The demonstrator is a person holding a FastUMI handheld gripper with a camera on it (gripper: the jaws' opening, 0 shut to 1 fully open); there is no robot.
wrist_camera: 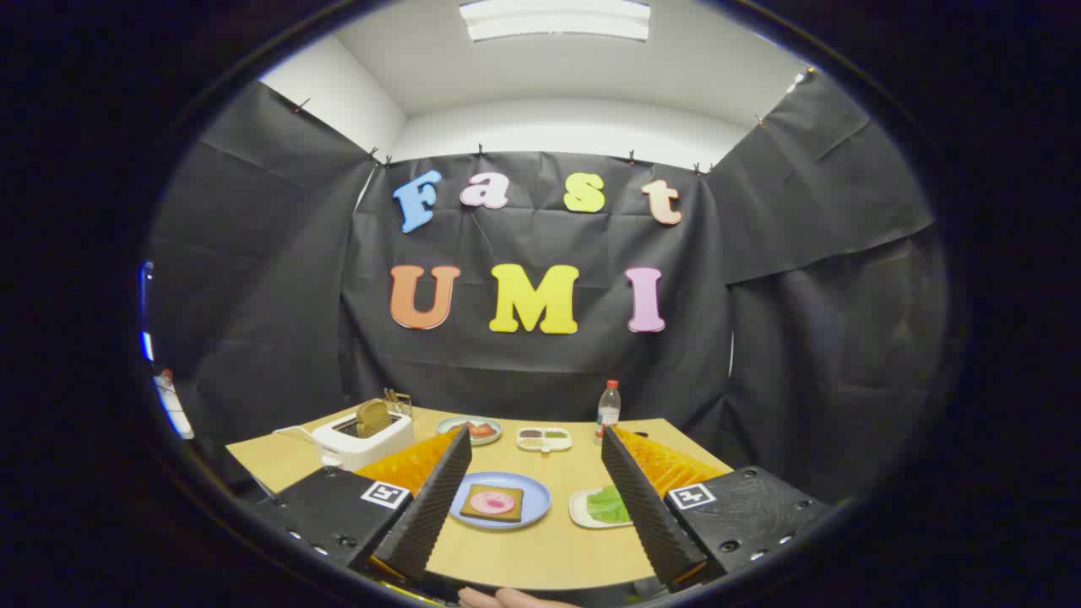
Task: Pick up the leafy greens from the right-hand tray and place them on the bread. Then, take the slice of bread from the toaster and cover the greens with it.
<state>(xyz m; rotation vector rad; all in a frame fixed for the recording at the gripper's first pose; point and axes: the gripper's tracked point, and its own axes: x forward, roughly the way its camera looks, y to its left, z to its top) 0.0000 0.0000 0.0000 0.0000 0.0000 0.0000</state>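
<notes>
Claw (535, 452) open above bread (491, 502)

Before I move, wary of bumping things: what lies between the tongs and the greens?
Gripper view: bare tabletop; open tongs above, greens by the right finger.

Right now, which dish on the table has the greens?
The white tray beside the right finger, holding the leafy greens. The blue plate between the open fingers carries bread; the gripper holds nothing.
</notes>
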